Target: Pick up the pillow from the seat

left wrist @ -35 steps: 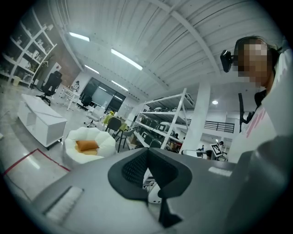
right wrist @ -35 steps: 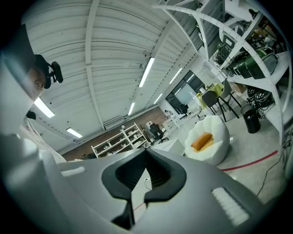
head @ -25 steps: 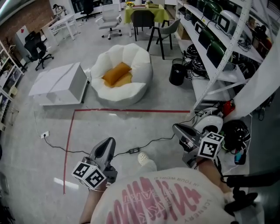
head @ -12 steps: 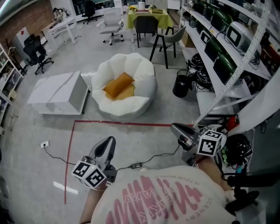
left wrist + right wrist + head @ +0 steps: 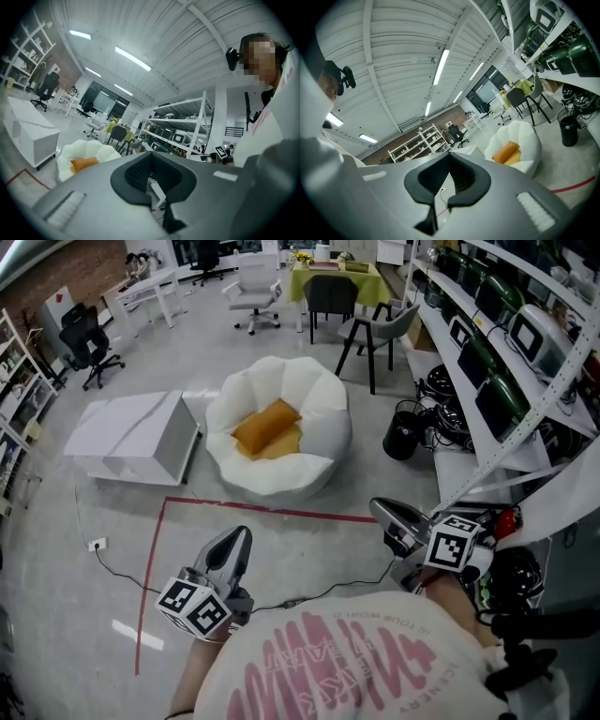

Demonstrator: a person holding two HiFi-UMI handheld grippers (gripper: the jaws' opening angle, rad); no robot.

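On white seat [image 5: 319, 451], orange pillow [image 5: 265, 426], left hand-held gripper [image 5: 236, 540], right hand-held gripper [image 5: 382, 511], both closed

I'm looking down at a white cabinet [image 5: 131, 437] lying on the grey floor [image 5: 75, 615], with red tape [image 5: 281, 513] running across in front of it and a small white plug block [image 5: 97, 544] sitting off to the left. A black bin [image 5: 403, 434] is standing beside the metal shelving [image 5: 511, 352] on the right. Far off, a dark chair [image 5: 330, 296] is facing a green-clothed table [image 5: 339, 276].
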